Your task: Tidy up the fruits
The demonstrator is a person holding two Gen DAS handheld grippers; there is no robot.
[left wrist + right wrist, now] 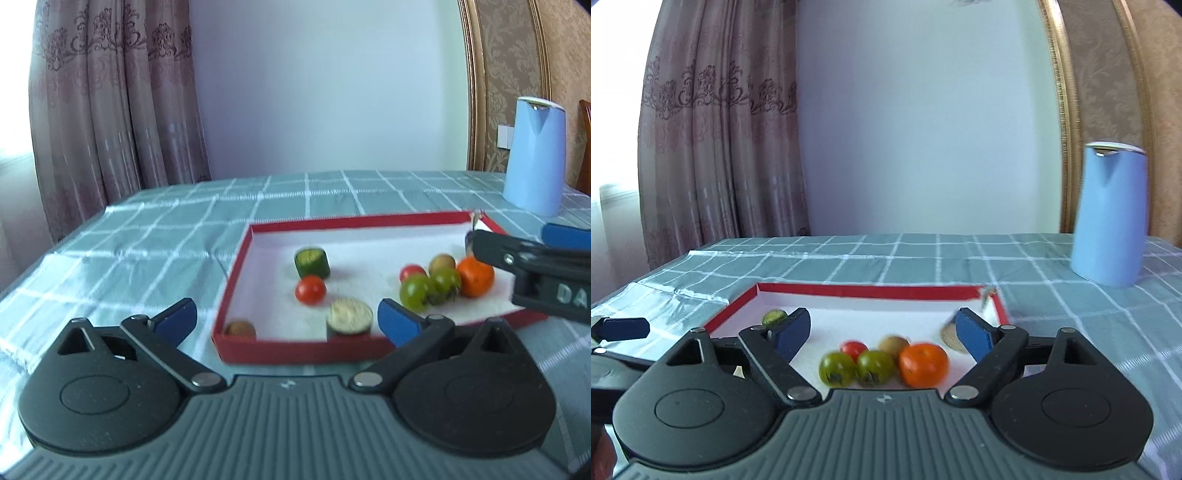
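A table (258, 199) under a green checked cloth fills the room's near side, with a curtain (110, 110) behind it and a pale blue jug (535, 155) standing well off to the right. On the cloth lies a shallow red box (236, 280) with a white floor, and all the fruit I can see sits inside it.

The biggest piece is an orange (923, 363), pressed up against two green tomatoes (875, 365) on the box's right side, with a small red tomato (854, 348) and a brownish round fruit (893, 345) just behind them. Over on the left half lie a cut cucumber chunk (312, 263), another red tomato (311, 290), a pale-faced slice standing by the near wall (349, 315), and a little brown fruit (240, 328) tucked in the near left corner.

The left gripper (286, 317) hangs with its jaws spread wide, nothing between them, at the box's near wall. The right gripper (882, 334) is spread too, empty, poised over the clustered fruit.

I'd judge it all light. The orange looks firm and would take a squeeze across its middle; the tomatoes are smooth, soft and ready to roll or split, so a gentle pinch across the widest part suits them. The cluster is tight, so a finger going for one piece would likely nudge its neighbours, and the box wall crowds anything near the edge.
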